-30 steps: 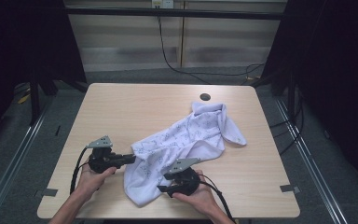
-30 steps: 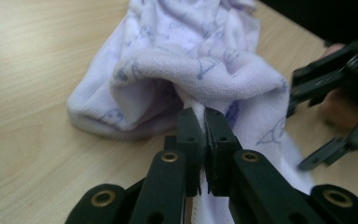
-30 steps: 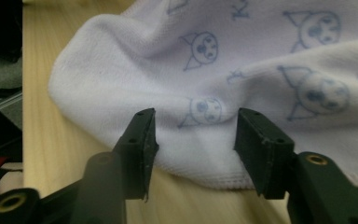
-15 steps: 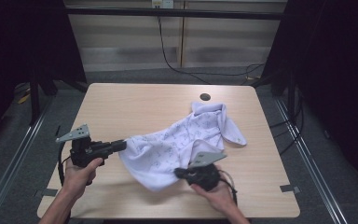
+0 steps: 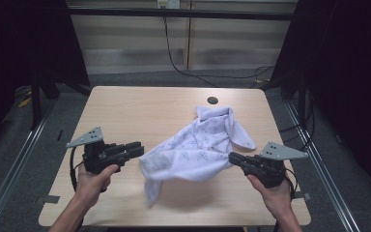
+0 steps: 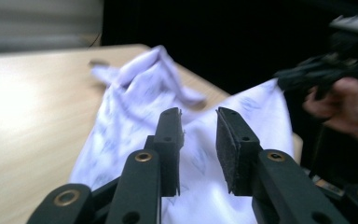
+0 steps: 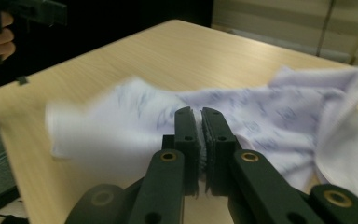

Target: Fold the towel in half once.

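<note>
A white cloth (image 5: 198, 150) with a faint blue print is partly raised off the wooden table (image 5: 140, 106). Its far end still rests near the back right. My right gripper (image 5: 233, 158) is shut on the cloth's right edge; in the right gripper view the cloth (image 7: 270, 112) is pinched between the closed jaws (image 7: 196, 111). At the cloth's left edge is my left gripper (image 5: 137, 149). Its jaws (image 6: 199, 112) have just been opening and stand apart, with the cloth (image 6: 135, 93) beyond them and not pressed. A loose corner (image 5: 152, 193) droops toward the table.
A small dark round hole (image 5: 212, 100) sits in the table just behind the cloth. Metal rails (image 5: 319, 159) run along both sides of the table. Black cables (image 5: 183, 67) lie on the floor behind it.
The hands have moved apart and risen, the right one far to the right, spreading the cloth between them. The right jaws closed on the cloth's edge. The left jaws opened and the cloth's left corner dropped.
</note>
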Tool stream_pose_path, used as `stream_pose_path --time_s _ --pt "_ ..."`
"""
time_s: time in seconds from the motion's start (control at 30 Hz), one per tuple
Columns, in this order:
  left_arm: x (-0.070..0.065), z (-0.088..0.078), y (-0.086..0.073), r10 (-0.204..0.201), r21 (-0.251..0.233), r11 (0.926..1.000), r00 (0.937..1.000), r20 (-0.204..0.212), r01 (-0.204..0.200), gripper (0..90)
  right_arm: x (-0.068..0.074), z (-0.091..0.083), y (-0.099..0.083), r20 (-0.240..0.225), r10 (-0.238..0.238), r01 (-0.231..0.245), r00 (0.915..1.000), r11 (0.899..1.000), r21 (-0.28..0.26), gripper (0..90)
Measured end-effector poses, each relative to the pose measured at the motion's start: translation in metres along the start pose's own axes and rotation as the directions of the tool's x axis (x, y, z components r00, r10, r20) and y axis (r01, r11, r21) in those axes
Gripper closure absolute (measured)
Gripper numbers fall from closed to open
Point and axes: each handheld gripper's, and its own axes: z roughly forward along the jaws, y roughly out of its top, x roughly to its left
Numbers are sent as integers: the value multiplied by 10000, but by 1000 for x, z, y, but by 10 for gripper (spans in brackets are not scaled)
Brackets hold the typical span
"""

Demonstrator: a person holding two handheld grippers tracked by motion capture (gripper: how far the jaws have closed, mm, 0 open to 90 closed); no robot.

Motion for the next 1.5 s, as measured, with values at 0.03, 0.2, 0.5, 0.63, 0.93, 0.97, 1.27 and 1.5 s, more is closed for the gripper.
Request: stream_pose_path --time_s 0.03,0.2,0.5,0.63,0.93,0.97,1.27,1.5 --pt "3 6 -7 -87 315 9995 10000 25 86 687 -5 -1 -5 144 106 -107 9998 9999 75 862" --pt "11 41 -51 -104 2396 9709 9997 203 52 663 -15 3 -30 144 533 -542 9985 9961 701 861" --pt "24 64 -77 466 3457 9376 9986 -230 -358 470 -19 14 -62 122 1037 -1044 9945 9881 1125 860" --pt "18 67 -88 1131 3980 9122 9935 -159 -975 570 -21 14 -63 4 1012 -1006 9949 9892 1068 860" --pt "10 45 -93 1650 4349 8868 9861 181 -1563 887 -11 16 -68 -406 928 -870 9949 9881 1268 859" --pt "9 39 -93 1536 4141 8972 9876 336 -1536 888 -9 14 -67 -469 888 -826 9949 9892 1211 859" --pt "-23 -43 -77 1020 1767 9762 9850 1389 -1260 890 45 -30 -58 -1235 -70 192 9923 9951 972 857" --pt "-31 -65 -92 812 1723 9790 9834 1622 -1092 803 75 -54 -71 -1592 -277 427 9869 9949 912 707"
